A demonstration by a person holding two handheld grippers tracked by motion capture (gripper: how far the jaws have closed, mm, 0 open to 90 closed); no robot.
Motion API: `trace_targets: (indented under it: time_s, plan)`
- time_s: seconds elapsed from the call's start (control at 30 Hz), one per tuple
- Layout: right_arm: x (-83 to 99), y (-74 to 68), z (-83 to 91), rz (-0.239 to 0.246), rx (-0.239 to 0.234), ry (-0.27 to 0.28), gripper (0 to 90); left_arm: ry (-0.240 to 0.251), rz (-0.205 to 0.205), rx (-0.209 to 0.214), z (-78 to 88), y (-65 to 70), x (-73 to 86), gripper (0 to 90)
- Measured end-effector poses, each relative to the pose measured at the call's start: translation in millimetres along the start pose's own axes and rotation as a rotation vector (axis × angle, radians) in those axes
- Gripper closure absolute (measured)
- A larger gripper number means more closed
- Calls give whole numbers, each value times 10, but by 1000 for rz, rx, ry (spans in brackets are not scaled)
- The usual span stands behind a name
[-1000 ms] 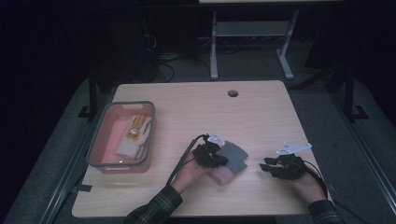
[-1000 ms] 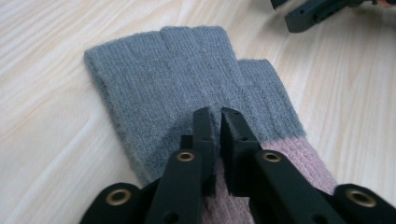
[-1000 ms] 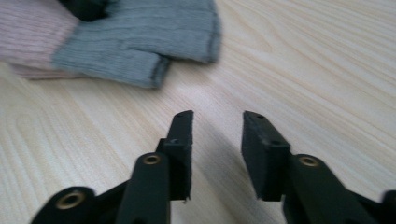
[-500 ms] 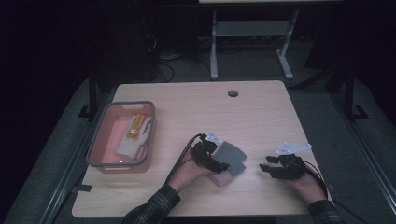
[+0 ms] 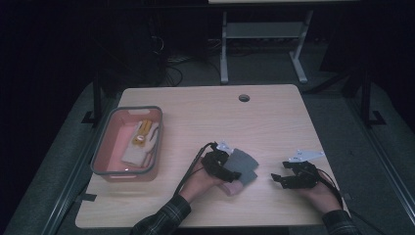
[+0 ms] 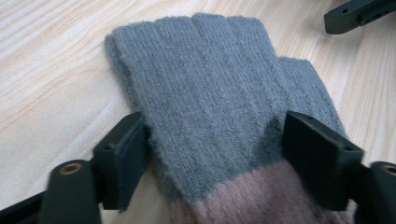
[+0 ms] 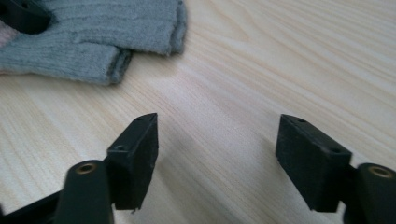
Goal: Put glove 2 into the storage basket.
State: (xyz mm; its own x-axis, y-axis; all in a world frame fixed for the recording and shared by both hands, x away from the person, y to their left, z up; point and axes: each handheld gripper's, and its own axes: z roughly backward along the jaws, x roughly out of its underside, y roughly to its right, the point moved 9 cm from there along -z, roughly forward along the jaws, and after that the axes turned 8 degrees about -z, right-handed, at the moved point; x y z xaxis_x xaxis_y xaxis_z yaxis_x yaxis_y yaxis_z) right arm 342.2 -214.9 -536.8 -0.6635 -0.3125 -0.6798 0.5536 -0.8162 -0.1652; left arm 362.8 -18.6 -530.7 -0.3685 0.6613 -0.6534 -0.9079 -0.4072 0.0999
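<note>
**Both grippers low, jaws spread**

Left gripper (image 5: 234, 172) sits low at the near edge, forearm entering from below; its jaws have just been closing slightly yet stand wide. Right gripper (image 5: 278, 179), near right, has just been opening.

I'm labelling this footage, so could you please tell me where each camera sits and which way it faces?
High view: above the person's side, looking forward and down on the table; forearms, left gripper, right gripper, bin.
Left gripper view: rides the left gripper, facing along its jaws, which flank the glove.
Right gripper view: rides the right gripper, jaws open over bare wood.
Shared: the glove shows in all three.
</note>
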Motion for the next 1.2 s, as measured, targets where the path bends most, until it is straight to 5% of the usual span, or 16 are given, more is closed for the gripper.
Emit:
trace_targets:
  time_s: [0.4, 0.7, 1.2]
  plan:
    - [11, 26, -45, 3, 26, 5, 203, 3, 12, 116, 39, 61, -8, 706]
    - [15, 19, -72, 12, 25, 28, 151, 46, 65, 143, 213, -24, -34, 726]
    - [6, 22, -91, 17, 23, 43, 132, 142, 100, 40, 932, -368, -173, 724]
